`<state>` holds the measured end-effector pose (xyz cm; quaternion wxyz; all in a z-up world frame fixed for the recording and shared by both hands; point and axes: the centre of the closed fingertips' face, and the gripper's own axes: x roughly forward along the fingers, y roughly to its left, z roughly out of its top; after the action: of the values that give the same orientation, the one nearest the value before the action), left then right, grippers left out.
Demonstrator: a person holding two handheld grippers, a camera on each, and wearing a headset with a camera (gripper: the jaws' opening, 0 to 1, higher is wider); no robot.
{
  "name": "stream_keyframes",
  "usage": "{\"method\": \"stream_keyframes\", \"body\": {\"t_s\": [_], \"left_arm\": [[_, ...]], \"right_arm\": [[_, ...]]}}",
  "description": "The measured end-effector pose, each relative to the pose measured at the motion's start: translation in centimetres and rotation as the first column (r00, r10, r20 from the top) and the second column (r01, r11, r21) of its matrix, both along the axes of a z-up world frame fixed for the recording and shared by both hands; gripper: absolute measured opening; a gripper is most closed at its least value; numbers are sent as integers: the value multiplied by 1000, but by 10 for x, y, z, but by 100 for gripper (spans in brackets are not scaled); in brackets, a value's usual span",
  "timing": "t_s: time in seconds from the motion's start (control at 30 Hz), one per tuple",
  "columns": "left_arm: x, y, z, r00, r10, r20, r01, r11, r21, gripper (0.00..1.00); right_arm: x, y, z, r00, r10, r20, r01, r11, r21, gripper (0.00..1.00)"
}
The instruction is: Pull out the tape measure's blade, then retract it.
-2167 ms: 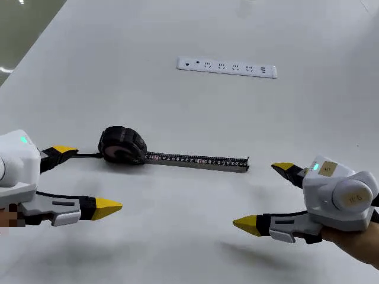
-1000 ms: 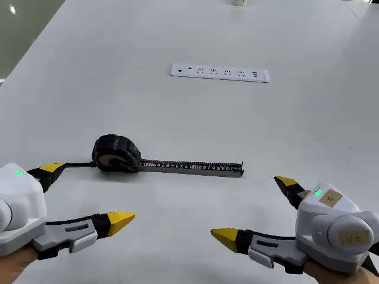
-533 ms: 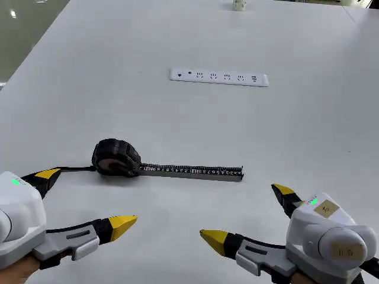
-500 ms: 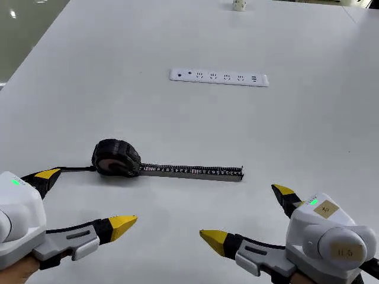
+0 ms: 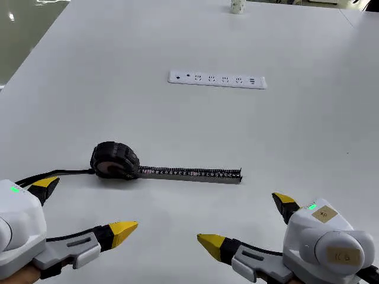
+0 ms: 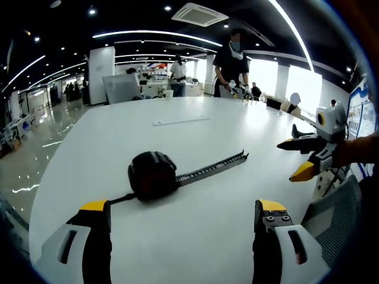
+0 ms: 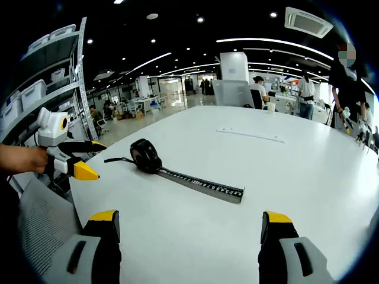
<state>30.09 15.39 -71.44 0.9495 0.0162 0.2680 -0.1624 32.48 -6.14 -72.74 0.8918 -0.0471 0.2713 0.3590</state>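
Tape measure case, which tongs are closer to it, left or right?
Left. The left tongs hover open just left of the case, on the person's side; the right tongs hover open past the free end of the blade.

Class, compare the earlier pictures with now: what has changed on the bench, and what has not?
The left gripper and right gripper drew back toward the person, jaws open, holding nothing. The tape measure, its blade out, and the power strip stayed put.

Ribbed matt-black tape measure case (image 5: 114,160), smooth white tabletop (image 5: 118,89), white plastic power strip (image 5: 217,79)
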Motion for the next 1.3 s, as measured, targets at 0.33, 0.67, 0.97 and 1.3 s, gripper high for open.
{"method": "stream_keyframes", "body": {"t_s": [0.33,0.67,0.97,1.3], "left_arm": [[-2,-4,0,1000,14,-9,-14,1000,1,99],[-3,-2,2,999,36,-19,-36,999,-3,99],[-2,-4,2,999,50,-19,-50,999,-8,99],[1,-6,2,998,67,-15,-67,998,-17,99]], "right_arm": [[-4,3,0,1000,9,-1,-9,1000,-9,99],[-4,3,1,1000,8,3,-8,1000,-11,99],[-5,2,0,1000,18,4,-18,1000,-22,99],[-4,2,1,999,34,7,-34,999,-15,99]]}}
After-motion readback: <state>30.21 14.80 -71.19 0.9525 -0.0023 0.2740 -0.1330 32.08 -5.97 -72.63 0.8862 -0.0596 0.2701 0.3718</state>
